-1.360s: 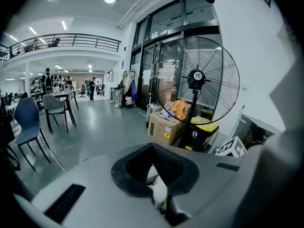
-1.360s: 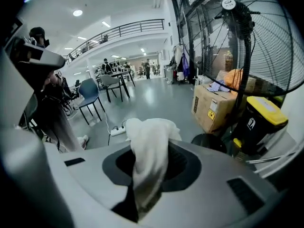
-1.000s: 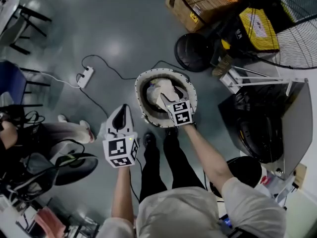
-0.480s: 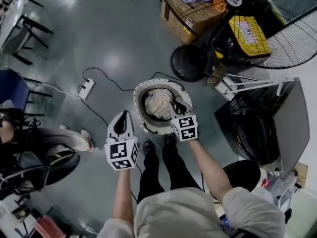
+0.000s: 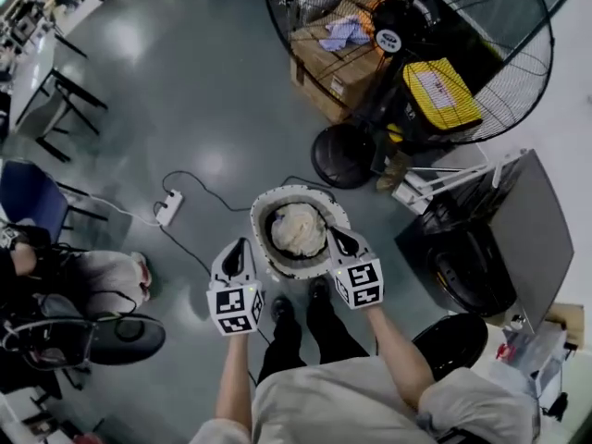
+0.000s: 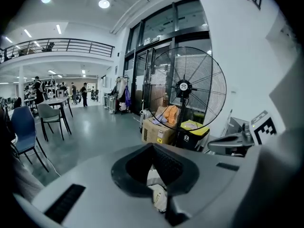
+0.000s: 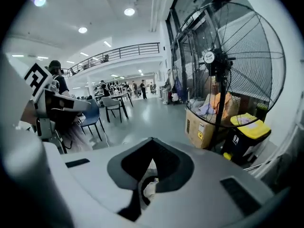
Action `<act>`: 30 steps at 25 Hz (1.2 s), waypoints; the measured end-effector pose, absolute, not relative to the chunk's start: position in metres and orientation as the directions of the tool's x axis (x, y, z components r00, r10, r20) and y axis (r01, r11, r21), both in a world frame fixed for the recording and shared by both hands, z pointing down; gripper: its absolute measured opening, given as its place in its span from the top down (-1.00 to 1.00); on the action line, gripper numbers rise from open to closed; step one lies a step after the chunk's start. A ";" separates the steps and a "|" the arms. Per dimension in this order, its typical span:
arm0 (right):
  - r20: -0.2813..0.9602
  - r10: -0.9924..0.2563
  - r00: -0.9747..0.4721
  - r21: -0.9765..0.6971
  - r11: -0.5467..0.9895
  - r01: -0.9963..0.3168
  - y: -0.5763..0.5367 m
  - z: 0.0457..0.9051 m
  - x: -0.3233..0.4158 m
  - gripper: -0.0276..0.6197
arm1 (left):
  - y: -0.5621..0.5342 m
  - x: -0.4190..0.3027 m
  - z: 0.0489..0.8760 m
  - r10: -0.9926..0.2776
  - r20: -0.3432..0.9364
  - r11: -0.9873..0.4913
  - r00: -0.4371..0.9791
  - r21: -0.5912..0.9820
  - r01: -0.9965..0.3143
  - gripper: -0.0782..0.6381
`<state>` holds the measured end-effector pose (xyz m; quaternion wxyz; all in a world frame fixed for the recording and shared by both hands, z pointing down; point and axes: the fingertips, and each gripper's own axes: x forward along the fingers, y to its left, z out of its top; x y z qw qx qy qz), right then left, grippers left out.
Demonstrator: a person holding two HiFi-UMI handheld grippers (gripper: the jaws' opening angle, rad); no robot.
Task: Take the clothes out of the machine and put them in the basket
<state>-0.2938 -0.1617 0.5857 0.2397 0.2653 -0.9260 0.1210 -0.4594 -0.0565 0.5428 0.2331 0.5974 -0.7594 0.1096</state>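
Head view puts the clothes (image 5: 298, 229) heaped in the machine (image 5: 277, 194), just left of and below my right gripper (image 5: 340, 240), the nearer one; its jaws have just closed tight, apparently on nothing. My left gripper (image 5: 239, 252), likewise pressed together, hangs farther left.

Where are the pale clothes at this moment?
In the head view, the pale clothes lie inside the round machine at centre, between the left gripper and the right gripper, just below the fan base.
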 end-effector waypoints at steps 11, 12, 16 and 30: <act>0.381 -0.534 -0.755 0.009 0.819 -0.574 -0.181 0.479 -0.275 0.85 | -0.054 -0.451 0.471 -0.898 0.408 0.220 -0.166 0.089 -0.971 0.73; 0.368 -0.541 -0.756 0.013 0.816 -0.577 -0.184 0.471 -0.274 0.85 | -0.057 -0.452 0.463 -0.902 0.397 0.218 -0.169 0.082 -0.973 0.73; 0.342 -0.554 -0.759 0.023 0.812 -0.583 -0.184 0.446 -0.263 0.85 | -0.060 -0.451 0.438 -0.911 0.373 0.212 -0.173 0.064 -0.975 0.73; 0.232 -0.594 -0.770 0.051 0.798 -0.601 -0.176 0.387 -0.256 0.85 | -0.063 -0.446 0.394 -0.945 0.284 0.175 -0.163 0.017 -0.984 0.73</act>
